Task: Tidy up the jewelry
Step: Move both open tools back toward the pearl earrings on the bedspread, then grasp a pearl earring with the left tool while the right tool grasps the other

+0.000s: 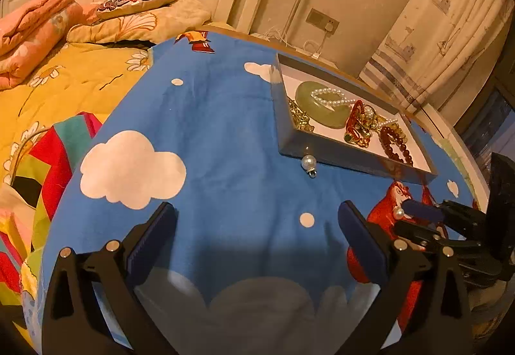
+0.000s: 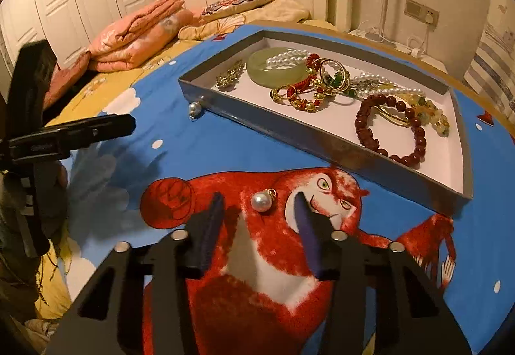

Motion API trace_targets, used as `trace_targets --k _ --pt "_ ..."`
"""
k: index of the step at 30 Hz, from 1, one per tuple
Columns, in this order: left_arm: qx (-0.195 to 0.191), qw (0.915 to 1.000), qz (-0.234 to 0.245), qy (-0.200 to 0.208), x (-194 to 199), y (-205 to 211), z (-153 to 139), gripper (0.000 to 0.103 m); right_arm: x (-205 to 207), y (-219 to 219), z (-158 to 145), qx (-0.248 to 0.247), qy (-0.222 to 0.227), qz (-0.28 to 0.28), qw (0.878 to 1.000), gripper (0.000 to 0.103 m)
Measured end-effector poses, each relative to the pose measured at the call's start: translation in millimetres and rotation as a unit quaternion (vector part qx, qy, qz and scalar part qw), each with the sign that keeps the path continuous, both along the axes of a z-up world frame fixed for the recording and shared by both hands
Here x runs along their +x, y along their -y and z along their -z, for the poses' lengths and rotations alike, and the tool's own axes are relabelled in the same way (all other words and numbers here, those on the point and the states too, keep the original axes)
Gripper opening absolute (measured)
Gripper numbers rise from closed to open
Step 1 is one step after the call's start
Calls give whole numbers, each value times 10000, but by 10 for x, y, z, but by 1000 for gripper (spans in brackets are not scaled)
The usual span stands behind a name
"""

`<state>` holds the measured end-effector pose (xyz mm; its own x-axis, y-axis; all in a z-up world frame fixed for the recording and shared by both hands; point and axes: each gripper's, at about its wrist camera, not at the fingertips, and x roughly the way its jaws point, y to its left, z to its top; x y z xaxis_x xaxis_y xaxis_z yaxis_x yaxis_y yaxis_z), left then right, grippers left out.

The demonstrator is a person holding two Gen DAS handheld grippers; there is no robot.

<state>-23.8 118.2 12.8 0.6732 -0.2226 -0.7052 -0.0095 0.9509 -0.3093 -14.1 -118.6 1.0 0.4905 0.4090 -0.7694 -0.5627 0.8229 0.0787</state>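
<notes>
Right gripper (image 2: pixel 259 219), parted, flanks pearl earring (image 2: pixel 261 201), its hook pointing upper-right.

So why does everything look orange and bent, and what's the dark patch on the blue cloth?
Both views: warm indoor light, and a fisheye lens bowing the edges. Left wrist view: the left gripper shadows the blue cloth. Right wrist view: the tray edges curve.

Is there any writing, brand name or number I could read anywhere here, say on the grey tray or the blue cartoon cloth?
None can be read.
Shallow grey tray: plain walls, no lettering.
Blue cloth with clouds and a red parrot: pictures only.
Black left gripper: a small embossed mark, too small to read.
</notes>
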Motion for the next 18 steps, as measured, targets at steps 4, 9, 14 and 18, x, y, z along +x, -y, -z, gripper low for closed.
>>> trace_targets --k 4,9,14,18 --pt "-38 10000 0 13 -2 -11 -1 100 26 -29 1 -61 47 -7 10000 34" --pt "-45 10000 -2 16 -1 -9 -1 100 5 -89 15 -311 209 58 9993 29" --pt "74 10000 16 -41 11 6 7 100 -21 -120 25 -447 313 60 9985 25" --pt "534 9983 79 -206 55 120 21 101 -50 -133 24 -528 389 42 9978 16"
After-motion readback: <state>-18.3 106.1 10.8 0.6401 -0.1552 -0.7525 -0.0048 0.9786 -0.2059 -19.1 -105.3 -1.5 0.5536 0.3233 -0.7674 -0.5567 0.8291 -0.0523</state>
